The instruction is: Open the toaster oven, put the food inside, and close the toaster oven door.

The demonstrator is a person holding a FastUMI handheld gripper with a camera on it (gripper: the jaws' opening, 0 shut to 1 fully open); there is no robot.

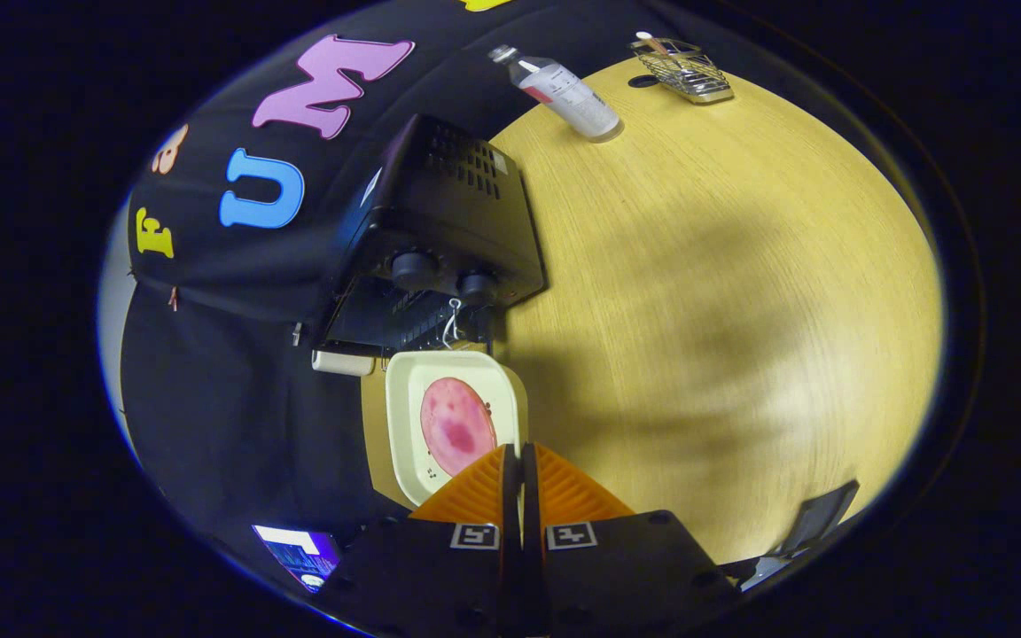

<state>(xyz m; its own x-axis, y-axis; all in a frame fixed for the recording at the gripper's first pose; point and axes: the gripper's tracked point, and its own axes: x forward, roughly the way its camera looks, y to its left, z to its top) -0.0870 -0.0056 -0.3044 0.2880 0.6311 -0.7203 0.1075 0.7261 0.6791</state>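
The black toaster oven [466, 204] stands at the table's edge against the booth wall, with two knobs [413, 266] on its front. Its door is open: the wire rack [395, 323] inside shows, and the door's pale handle [342, 361] sticks out beside the opening. A white square plate [404, 416] carries a round pink slice of meat [457, 425] and sits just in front of the opening. My gripper [520, 450] is shut, its fingers pinching the plate's near rim. The whole view is tilted.
The wooden table [723, 292] spreads out beyond the oven. A plastic bottle [564, 93] and a wire basket [683, 71] stand at its far side. A dark flat object [816, 518] lies near my fingers, and a lit screen [298, 549] shows below the plate.
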